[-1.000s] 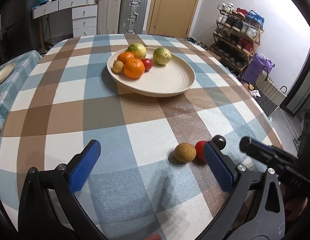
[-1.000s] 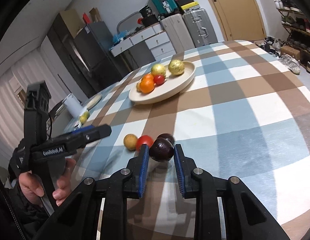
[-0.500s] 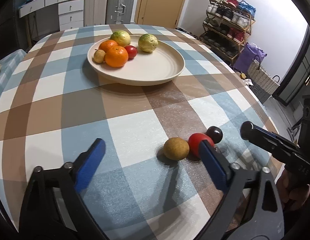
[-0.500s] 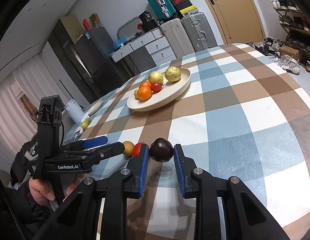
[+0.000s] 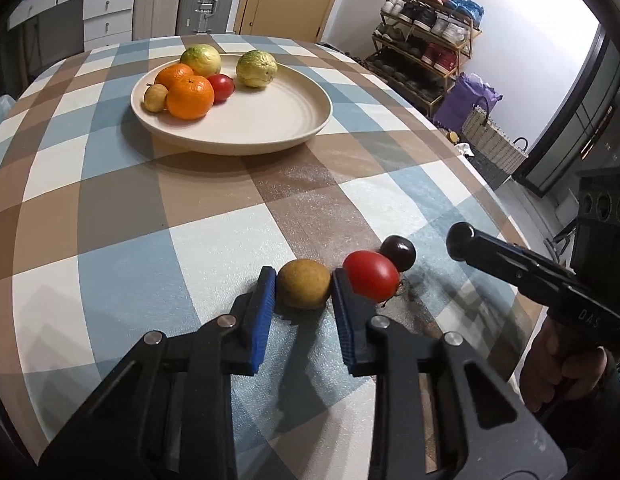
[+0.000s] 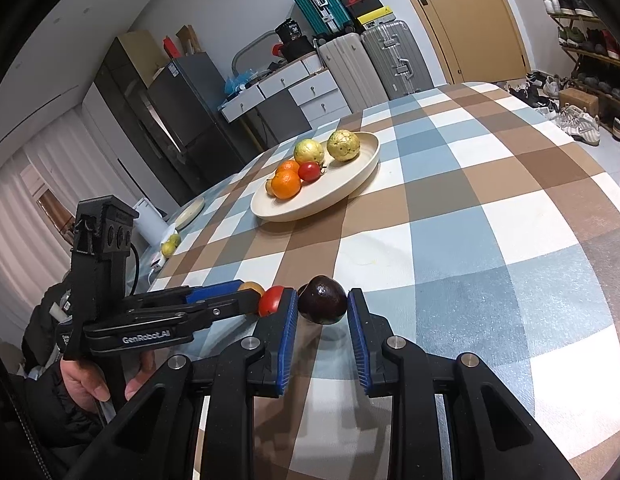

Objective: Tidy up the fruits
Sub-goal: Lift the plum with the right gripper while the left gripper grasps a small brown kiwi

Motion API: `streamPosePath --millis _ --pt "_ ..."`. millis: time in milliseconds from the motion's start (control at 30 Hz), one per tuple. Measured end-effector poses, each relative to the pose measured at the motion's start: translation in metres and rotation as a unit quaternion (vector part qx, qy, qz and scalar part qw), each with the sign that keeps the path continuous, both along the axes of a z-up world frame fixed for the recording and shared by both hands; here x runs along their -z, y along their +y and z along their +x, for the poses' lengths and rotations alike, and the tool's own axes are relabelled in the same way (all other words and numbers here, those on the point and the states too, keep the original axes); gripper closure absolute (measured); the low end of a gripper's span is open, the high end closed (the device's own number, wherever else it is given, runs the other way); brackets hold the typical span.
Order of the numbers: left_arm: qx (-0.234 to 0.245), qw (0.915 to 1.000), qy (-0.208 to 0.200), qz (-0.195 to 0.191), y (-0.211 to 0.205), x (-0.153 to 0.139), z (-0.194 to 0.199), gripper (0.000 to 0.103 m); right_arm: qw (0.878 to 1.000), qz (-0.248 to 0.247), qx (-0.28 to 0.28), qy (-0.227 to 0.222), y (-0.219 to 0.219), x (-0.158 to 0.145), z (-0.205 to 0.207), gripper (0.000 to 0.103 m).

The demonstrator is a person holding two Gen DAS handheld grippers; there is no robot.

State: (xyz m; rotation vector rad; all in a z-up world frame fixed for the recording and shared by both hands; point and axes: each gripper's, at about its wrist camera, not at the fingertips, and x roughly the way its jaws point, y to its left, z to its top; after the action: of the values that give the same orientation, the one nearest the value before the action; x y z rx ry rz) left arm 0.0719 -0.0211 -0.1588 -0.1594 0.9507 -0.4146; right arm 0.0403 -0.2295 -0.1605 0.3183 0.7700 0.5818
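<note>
A cream plate (image 5: 269, 128) at the far middle of the checked table holds two oranges, two yellow-green fruits, a red tomato and a small brown fruit. Near the table's front edge lie a brown round fruit (image 5: 303, 283), a red tomato (image 5: 370, 276) and a dark plum (image 5: 398, 253) in a row. My left gripper (image 5: 302, 298) is shut on the brown fruit. My right gripper (image 6: 322, 322) has its blue pads either side of the dark plum (image 6: 322, 299), with small gaps showing; the plum rests on the table.
The plate also shows in the right wrist view (image 6: 350, 184). A shoe rack (image 5: 426, 56) and a woven basket (image 5: 492, 142) stand beyond the table's right edge. Suitcases (image 6: 386, 64) and drawers stand at the back. A side table with a yellow fruit (image 6: 169, 246) lies left.
My left gripper has closed from wide open onto the brown fruit. My right gripper has widened a little around the dark plum, which now sits on the table.
</note>
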Motion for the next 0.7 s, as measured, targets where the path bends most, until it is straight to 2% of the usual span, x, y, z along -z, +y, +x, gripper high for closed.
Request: streamPosePath --millis 400,700 --pt "-0.005 0.9997 -0.025 -0.008 0.011 -0.017 -0.001 0.078 1.000 -0.003 -0.005 -0.002 0.006 -0.003 0.004 0.077" --pt "-0.008 0.9989 -0.046 -0.006 0.020 -0.033 0.014 0.078 1.000 -0.007 -0.011 -0.011 0.010 -0.013 0.021 0.077"
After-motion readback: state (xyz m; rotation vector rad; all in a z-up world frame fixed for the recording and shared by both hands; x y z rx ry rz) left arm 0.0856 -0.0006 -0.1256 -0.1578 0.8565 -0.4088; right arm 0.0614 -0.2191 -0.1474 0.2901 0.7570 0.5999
